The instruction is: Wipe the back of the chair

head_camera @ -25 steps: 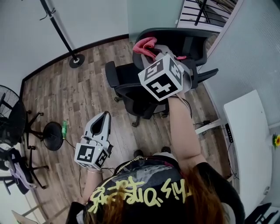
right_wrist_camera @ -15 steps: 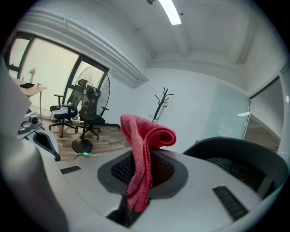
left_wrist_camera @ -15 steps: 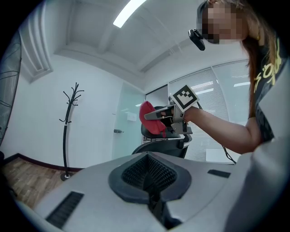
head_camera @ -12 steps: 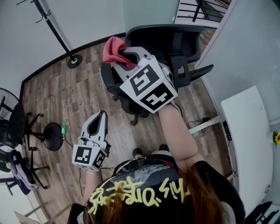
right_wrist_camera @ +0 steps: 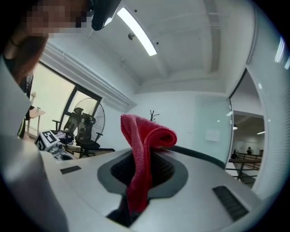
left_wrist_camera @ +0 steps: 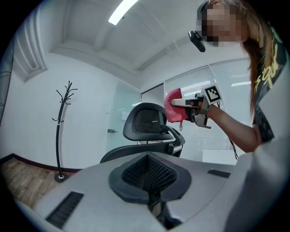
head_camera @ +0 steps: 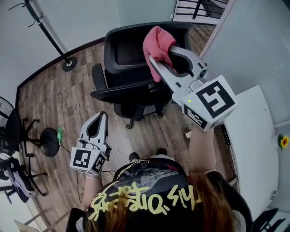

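A black office chair (head_camera: 124, 54) stands on the wood floor ahead of me; in the left gripper view its mesh back (left_wrist_camera: 146, 121) faces the camera. My right gripper (head_camera: 156, 61) is shut on a pink-red cloth (head_camera: 157, 41), held up by the right side of the chair's back. Whether the cloth touches the chair I cannot tell. The right gripper view shows the cloth (right_wrist_camera: 141, 149) folded over and pinched between that gripper's (right_wrist_camera: 138, 181) jaws. My left gripper (head_camera: 100, 118) hangs low at the left, apart from the chair, its jaws (left_wrist_camera: 148, 174) shut on nothing.
A black coat stand (head_camera: 45, 32) rises at the back left. A floor fan (head_camera: 10, 131) and a small green bottle (head_camera: 59, 134) are at the left. A white desk (head_camera: 253, 145) runs along the right wall. A railing (head_camera: 199, 9) lies behind the chair.
My right gripper has swung the cloth from the left part of the chair's back to its right side. The chair now sits further left in view. The left gripper has barely moved.
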`<state>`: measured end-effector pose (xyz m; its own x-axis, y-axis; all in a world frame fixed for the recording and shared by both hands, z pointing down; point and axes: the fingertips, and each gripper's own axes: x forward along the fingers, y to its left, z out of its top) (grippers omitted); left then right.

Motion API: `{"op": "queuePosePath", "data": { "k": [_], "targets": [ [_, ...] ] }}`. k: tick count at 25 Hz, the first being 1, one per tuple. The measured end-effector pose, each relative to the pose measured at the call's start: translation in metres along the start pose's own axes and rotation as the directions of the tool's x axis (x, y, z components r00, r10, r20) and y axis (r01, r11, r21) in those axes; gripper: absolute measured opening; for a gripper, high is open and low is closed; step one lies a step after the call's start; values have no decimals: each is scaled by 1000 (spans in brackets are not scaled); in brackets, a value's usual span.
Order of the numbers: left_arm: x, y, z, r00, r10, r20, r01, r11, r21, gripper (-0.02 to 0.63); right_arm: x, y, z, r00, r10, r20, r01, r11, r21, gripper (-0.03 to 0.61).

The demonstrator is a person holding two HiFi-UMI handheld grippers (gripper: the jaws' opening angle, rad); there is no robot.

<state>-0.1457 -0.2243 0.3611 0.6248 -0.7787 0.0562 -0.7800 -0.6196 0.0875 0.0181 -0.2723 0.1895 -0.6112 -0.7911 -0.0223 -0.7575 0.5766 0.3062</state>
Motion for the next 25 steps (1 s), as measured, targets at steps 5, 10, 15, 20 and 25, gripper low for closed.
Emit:
{"op": "queuePosePath", "data": {
  "k": [5, 10, 15, 20, 25],
  "targets": [
    [18, -21, 11, 1000, 4, 13, -5, 1000, 16, -9, -51, -80, -32, 979, -204, -30, 204, 979, 3, 63],
    [30, -34, 10, 999, 31, 19, -31, 1000, 3, -9, -74, -141, -76, 941, -325, -90, 324, 946, -26, 63],
    [38, -44, 6, 997, 75, 14, -75, 997, -1, -9, -61, -172, -115, 933, -329, -148, 311, 941, -131, 63],
    [38, -49, 3, 992, 128, 14, -128, 992, -7, -9, -43, -179, -159, 909, -316, -271, 239, 929, -282, 63],
    [37, -54, 0, 982, 187, 23, -186, 982, -14, -9, -29, -175, -178, 913, -262, -312, 148, 927, -345, 63]
  ]
}}
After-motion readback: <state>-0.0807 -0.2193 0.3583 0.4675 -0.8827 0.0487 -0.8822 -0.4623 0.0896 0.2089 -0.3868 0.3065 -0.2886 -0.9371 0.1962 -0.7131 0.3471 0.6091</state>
